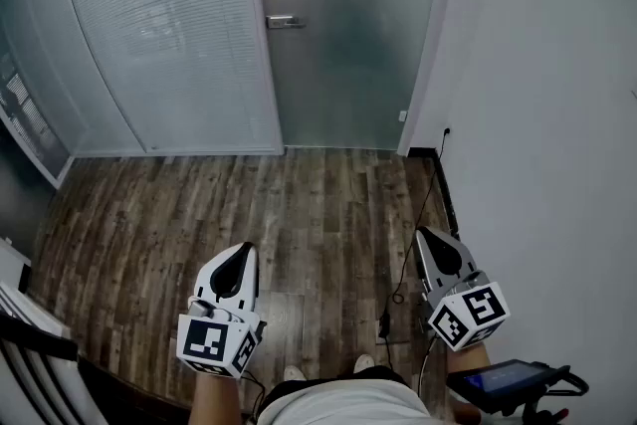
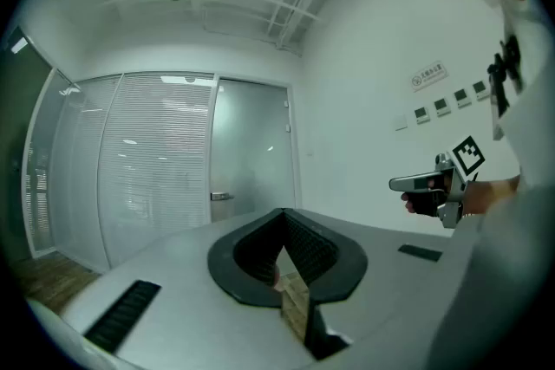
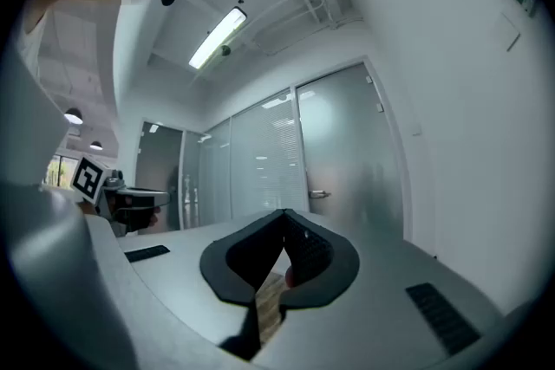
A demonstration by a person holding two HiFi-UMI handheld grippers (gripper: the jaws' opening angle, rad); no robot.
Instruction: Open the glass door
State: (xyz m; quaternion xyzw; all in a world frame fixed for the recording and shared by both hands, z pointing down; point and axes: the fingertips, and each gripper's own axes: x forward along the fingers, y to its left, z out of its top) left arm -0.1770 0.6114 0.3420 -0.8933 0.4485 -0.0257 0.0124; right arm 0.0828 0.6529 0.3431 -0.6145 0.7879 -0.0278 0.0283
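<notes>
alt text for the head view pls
A frosted glass door, shut, with a metal lever handle on its left edge, stands across a wooden floor. At the bottom of the view, the left gripper and right gripper point toward it, both shut and empty, well short of the handle.

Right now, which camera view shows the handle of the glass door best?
The head view: the handle stands out sharp and unobstructed against the frosted glass door. The left gripper view and the right gripper view each show it only small and distant.
</notes>
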